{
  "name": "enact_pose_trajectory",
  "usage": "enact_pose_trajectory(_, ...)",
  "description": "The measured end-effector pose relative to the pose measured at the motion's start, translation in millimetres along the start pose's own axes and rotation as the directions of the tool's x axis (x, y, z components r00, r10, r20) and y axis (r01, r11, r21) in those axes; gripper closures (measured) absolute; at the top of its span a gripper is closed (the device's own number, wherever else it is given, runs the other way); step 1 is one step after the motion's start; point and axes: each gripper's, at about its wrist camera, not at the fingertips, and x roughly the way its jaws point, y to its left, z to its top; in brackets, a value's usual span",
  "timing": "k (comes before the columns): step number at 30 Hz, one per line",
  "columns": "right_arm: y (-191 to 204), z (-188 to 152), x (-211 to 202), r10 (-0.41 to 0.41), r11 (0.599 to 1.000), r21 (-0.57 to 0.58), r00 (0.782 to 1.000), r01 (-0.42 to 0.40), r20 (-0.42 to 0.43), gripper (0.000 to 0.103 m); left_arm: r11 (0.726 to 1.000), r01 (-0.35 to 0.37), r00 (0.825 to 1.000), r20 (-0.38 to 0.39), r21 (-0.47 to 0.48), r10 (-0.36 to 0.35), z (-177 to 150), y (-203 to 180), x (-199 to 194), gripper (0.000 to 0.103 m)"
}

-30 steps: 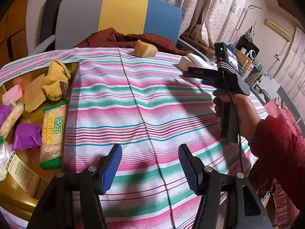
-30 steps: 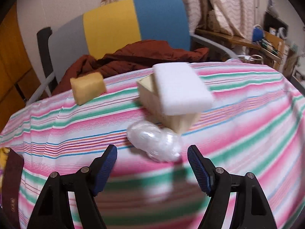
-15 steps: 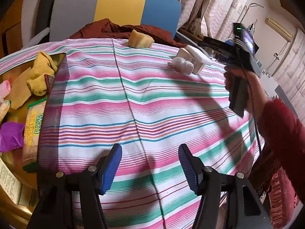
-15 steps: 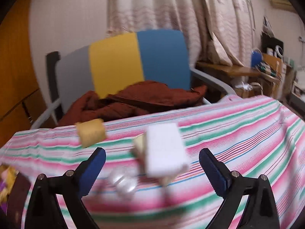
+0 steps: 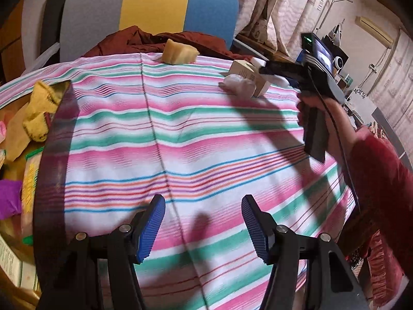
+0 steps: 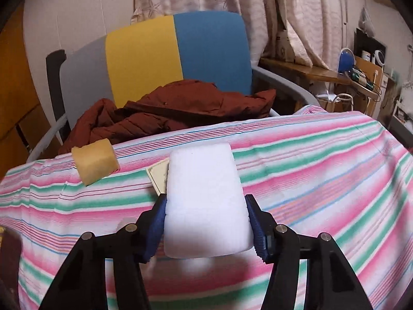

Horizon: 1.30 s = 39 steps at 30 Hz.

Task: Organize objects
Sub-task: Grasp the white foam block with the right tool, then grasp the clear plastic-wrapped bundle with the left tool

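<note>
Right hand-held gripper (image 6: 206, 222) has its blue pads pressed on both long sides of the white foam block (image 6: 205, 201), which sits at the far right of the striped bench (image 5: 180, 142), over a small tan carton (image 6: 158, 178) and next to a crinkled clear wrapper (image 5: 238, 86). Left hand-held gripper (image 5: 202, 222) hangs with its fingers spread and nothing between them, above the near middle of the cloth. The step in hand looks like lifting the block away; I would judge it best raised straight up with a gentle squeeze, since foam likely deforms and the carton beneath may tip or drag along. A yellow sponge (image 6: 95, 161) lies at the far edge of the bench, close to the chair (image 6: 180, 51) with a rust-coloured jacket (image 6: 175, 108), so a push that way could knock things off. Open striped cloth spans the middle, giving free passage toward the tray of snacks (image 5: 55, 139) at the left edge.
</note>
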Motion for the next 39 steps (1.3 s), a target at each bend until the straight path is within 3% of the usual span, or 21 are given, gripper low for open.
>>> enact_pose_trajectory(4, -21.7, -19.2, -17.6, -0.052, 0.996, 0.066, 0.998, 0.051, 0.02, 0.044, 1.0, 0.01, 1.0, 0.002, 0.006, -0.01, 10.4, -9.0, 11.6, 0.041)
enact_pose_trajectory(7, -35.8, -36.6, -22.0, -0.105, 0.992, 0.075, 0.994, 0.105, -0.011, 0.044, 1.0, 0.023, 1.0, -0.007, 0.014, -0.023, 23.0, -18.0, 26.3, 0.041)
enact_pose_trajectory(12, -60.9, -50.2, -22.4, -0.095, 0.977, 0.188, 0.994, 0.104, -0.054, 0.044, 0.999, 0.026, 1.0, 0.011, 0.021, -0.026, 53.2, -32.2, 50.2, 0.034)
enact_pose_trajectory(16, -65.2, -54.5, -11.2, -0.095, 0.972, 0.206, 0.991, 0.112, -0.093, 0.044, 0.998, -0.01, 0.999, 0.037, 0.064, 0.007, 84.7, -46.6, 70.7, 0.032)
enact_pose_trajectory(23, -62.2, -58.4, -8.9, -0.12, 0.972, 0.192, 0.989, 0.134, -0.082, 0.044, 0.994, -0.03, 0.998, 0.064, 0.101, 0.023, 139.0, -69.5, 118.0, 0.03)
enact_pose_trajectory(26, -61.8, -58.5, -8.6, -0.125, 0.972, 0.189, 0.989, 0.138, -0.079, 0.044, 0.989, -0.037, 0.997, 0.072, 0.141, 0.027, 154.3, -81.2, 135.8, 0.021)
enact_pose_trajectory(30, -61.1, -58.2, -8.3, -0.128, 0.972, 0.189, 0.989, 0.14, -0.074, 0.044, 0.985, -0.056, 0.996, 0.082, 0.161, 0.043, 167.3, -87.8, 157.4, 0.021)
enact_pose_trajectory(34, -61.7, -58.6, -8.8, -0.126, 0.971, 0.195, 0.99, 0.137, -0.071, 0.044, 0.967, -0.089, 0.995, 0.065, 0.24, 0.075, 168.8, -96.4, 181.2, 0.021)
enact_pose_trajectory(36, -61.8, -58.9, -9.4, -0.126, 0.971, 0.194, 0.99, 0.137, -0.069, 0.044, 0.967, -0.068, 0.998, 0.006, 0.244, 0.068, 169.0, -96.0, 194.2, 0.021)
enact_pose_trajectory(39, -61.2, -59.6, -9.8, -0.126, 0.971, 0.195, 0.99, 0.137, -0.068, 0.044, 0.97, -0.055, 0.998, 0.021, 0.238, 0.052, 168.0, -93.6, 192.7, 0.026)
